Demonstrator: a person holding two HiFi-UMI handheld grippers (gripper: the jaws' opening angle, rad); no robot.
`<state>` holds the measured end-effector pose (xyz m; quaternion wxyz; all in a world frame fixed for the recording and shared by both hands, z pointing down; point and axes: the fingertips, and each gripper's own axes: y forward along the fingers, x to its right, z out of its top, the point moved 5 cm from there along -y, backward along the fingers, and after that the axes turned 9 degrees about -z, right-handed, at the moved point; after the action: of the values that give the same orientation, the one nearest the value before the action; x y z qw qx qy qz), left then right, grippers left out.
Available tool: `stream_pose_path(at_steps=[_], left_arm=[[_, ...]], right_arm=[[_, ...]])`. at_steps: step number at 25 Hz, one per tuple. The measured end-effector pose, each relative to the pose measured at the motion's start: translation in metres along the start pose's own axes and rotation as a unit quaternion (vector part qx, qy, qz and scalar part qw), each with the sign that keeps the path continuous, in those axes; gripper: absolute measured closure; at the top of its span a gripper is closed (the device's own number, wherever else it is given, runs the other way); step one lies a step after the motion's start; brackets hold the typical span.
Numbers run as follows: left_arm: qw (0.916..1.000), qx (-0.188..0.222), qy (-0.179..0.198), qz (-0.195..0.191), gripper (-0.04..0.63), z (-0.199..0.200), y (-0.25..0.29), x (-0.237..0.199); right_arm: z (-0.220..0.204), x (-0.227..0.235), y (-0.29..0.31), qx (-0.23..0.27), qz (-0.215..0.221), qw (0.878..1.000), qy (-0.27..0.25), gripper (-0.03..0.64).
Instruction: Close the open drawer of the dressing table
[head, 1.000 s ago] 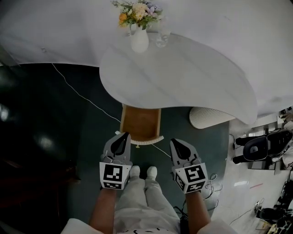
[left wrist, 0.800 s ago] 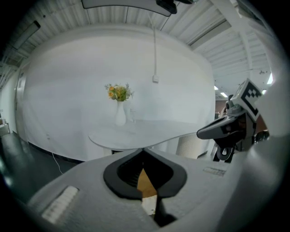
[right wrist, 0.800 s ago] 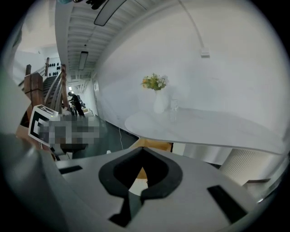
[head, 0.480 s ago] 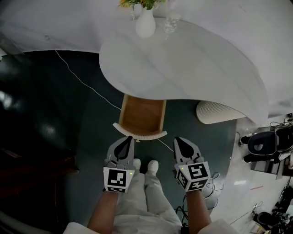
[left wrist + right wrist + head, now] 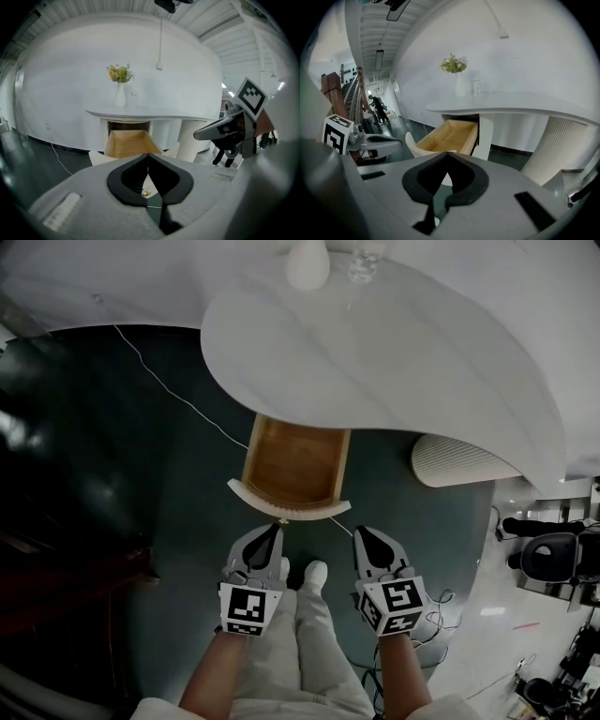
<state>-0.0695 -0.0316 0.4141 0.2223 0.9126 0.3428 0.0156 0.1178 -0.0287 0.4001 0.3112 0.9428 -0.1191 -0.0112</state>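
Note:
The white dressing table has one wooden drawer pulled out, with a curved white front and a small gold knob. My left gripper is shut and empty, its tip just short of the knob. My right gripper is also shut and empty, a little right of the drawer front. In the left gripper view the drawer lies straight ahead beyond the shut left gripper. The right gripper view shows the drawer ahead and slightly left of the shut right gripper.
A white vase and a glass stand at the table's far edge. A ribbed white pedestal sits right of the drawer. A thin cable crosses the dark floor. An office chair is at far right. The person's feet are between the grippers.
The table and drawer have slid up in the head view. Both grippers now sit just below the drawer front instead of level with it. Both stayed shut.

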Motion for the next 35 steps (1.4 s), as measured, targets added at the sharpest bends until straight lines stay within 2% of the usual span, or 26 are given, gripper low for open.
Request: stream_pose_path(at_steps=[8, 20, 35], left_arm=[[0.9995, -0.026, -0.015, -0.009, 0.578, -0.05, 0.018, -0.006], [0.9977, -0.05, -0.04, -0.02, 0.578, -0.109, 0.047, -0.008], [0.9964, -0.054, -0.063, -0.017, 0.578, -0.122, 0.061, -0.013]], right_arm=[[-0.035, 0.001, 0.026, -0.014, -0.007, 1.0, 0.011, 0.617], [-0.072, -0.004, 0.058, -0.024, 0.004, 0.999, 0.027, 0.617], [-0.09, 0.004, 0.069, -0.026, 0.001, 0.999, 0.037, 0.617]])
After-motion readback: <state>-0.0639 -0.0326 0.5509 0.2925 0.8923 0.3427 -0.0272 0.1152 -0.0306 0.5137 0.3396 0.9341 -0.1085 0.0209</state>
